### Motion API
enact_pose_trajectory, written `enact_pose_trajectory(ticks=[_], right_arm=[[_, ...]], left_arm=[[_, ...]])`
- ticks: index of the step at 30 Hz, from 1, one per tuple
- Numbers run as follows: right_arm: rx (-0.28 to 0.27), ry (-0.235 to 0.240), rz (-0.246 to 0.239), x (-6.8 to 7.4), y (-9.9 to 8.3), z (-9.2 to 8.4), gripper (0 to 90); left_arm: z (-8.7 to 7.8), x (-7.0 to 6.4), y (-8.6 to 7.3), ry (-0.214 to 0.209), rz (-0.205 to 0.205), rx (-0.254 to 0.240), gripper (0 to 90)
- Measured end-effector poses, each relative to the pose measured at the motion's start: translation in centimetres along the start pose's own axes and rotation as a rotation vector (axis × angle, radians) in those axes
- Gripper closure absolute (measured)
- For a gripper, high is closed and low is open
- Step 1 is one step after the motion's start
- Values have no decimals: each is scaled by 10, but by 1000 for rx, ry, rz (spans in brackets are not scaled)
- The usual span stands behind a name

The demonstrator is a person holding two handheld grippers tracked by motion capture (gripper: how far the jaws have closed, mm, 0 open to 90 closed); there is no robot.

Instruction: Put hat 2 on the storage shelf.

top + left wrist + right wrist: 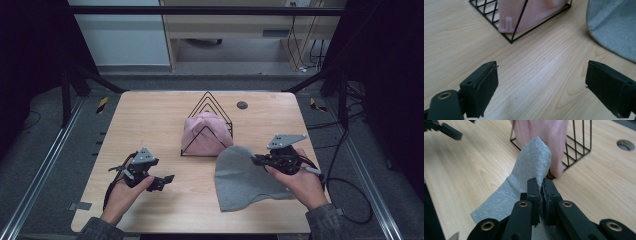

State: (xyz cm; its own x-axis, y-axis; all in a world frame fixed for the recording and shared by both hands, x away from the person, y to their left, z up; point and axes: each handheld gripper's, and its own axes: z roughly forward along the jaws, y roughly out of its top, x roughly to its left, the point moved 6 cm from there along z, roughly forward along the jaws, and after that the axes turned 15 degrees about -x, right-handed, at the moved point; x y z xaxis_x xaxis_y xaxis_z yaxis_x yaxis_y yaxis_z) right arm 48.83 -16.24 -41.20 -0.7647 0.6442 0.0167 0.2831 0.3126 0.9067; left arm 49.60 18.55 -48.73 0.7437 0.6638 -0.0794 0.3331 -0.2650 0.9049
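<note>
Light wooden surface (pixel 150 125) over grey carpet. Left gripper (pixel 541 87): jaws spread wide, holding nothing. Right gripper (pixel 541 195): jaws pinching the grey beanie (pixel 524 177).

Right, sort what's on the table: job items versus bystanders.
In play:
- soft grey knit hat, pinched in the right claw
- black wire triangular rack
- pale pink knit hat sitting in that rack
- left claw, open over bare wood

Just lying about:
- dark round grommet hole in the light wooden table

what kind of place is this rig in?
Probably a lab or workshop recording bay: a small wooden table inside a metal frame, black curtains at both sides, loose cables on grey carpet.
</note>
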Motion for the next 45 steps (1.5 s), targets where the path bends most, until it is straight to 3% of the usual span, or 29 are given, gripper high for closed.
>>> enact_pose_trajectory(ticks=[9, 17, 24, 27, 32, 35, 37, 38, 42, 45], right_arm=[[-42, 59, -59, 28, 37, 0, 858], [-59, 111, -107, 49, 62, 8, 858], [-71, 144, -128, 60, 76, 18, 858], [-71, 162, -143, 66, 83, 22, 858], [-69, 165, -160, 69, 89, 28, 857], [-72, 164, -160, 68, 89, 31, 857], [-72, 157, -154, 67, 88, 32, 857], [-67, 148, -152, 65, 85, 33, 857], [-62, 131, -146, 58, 78, 33, 856], [-79, 83, -89, 43, 68, 32, 857]], left_arm=[[7, -17, 3, -85, 14, 1, 129], [13, -34, 8, -159, 3, -27, 135], [17, -48, 12, -256, -4, -56, 160], [22, -45, 16, -244, -9, -64, 168], [28, -44, 16, -260, -25, -68, 303], [32, -47, 15, -241, 5, -37, 476], [32, -48, 15, -223, 23, -25, 663], [30, -49, 18, -221, 12, -39, 787], [25, -51, 24, -225, 28, -60, 856], [22, -53, 29, -230, 36, -65, 863]])
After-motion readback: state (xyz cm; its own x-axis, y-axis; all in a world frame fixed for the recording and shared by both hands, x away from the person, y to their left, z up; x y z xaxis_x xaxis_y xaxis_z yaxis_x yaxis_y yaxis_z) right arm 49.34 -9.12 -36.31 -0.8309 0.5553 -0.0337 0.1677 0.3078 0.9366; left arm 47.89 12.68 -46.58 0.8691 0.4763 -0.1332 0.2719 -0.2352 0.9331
